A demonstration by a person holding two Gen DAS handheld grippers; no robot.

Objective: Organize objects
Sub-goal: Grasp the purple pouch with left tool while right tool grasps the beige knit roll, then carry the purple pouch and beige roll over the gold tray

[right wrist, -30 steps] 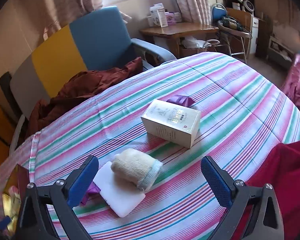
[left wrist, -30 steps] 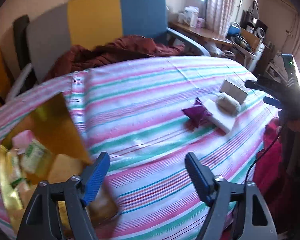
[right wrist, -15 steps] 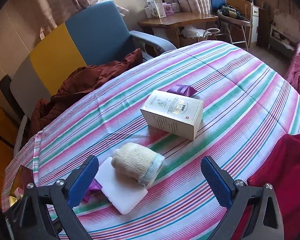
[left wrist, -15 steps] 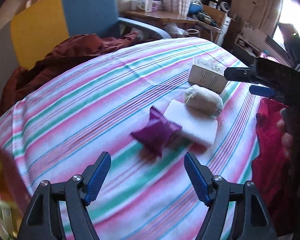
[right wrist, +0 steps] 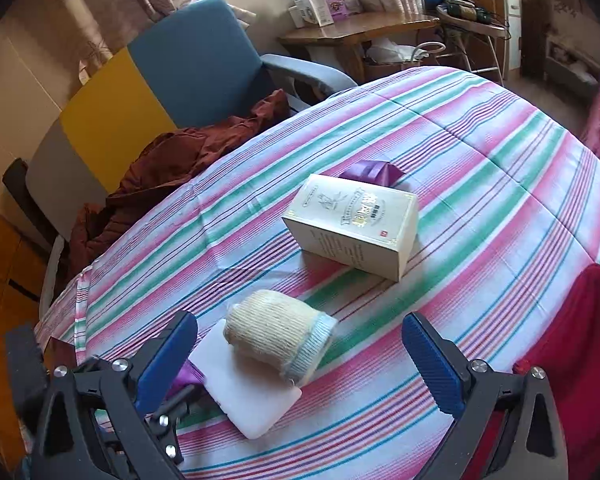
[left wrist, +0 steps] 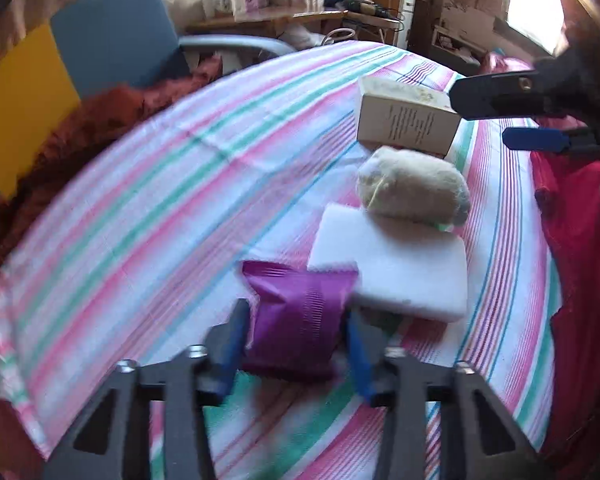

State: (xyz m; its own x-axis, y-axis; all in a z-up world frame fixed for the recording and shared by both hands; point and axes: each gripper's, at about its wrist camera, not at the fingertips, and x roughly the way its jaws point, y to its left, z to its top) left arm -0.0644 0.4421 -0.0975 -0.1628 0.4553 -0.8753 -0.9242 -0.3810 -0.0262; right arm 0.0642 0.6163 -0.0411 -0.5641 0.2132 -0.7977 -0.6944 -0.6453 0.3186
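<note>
Two blue fingers of the left gripper (left wrist: 296, 344) flank a purple foil packet (left wrist: 300, 316) lying on the striped tablecloth (left wrist: 148, 200), its far corner touching or overlapping the edge of a white foam pad (left wrist: 396, 268); the jaws sit tight against the packet's sides, though motion blur keeps me from telling whether they have actually closed on it. On the far end of the pad rests a rolled cream sock (right wrist: 278, 336), and beyond it lies a pale carton (right wrist: 354, 226) with a second purple packet (right wrist: 370, 172) peeking out behind. The right gripper (right wrist: 300, 356) hovers wide open above the sock and pad, holding nothing. The likeliest trouble, in my judgement, is the slick, puffy packet squirting out of a shallow pinch, or the jaw nearest the pad catching its edge and dragging it, which would tip the sock off. The loose cloth could also bunch under a low finger. Beyond the cloth's edge a rust-brown garment (right wrist: 172, 160) is heaped on a chair with grey, yellow and blue panels (right wrist: 148, 92); a cluttered wooden desk (right wrist: 356, 28) stands under a curtained window, and red fabric (right wrist: 572, 344) hangs at the right.
</note>
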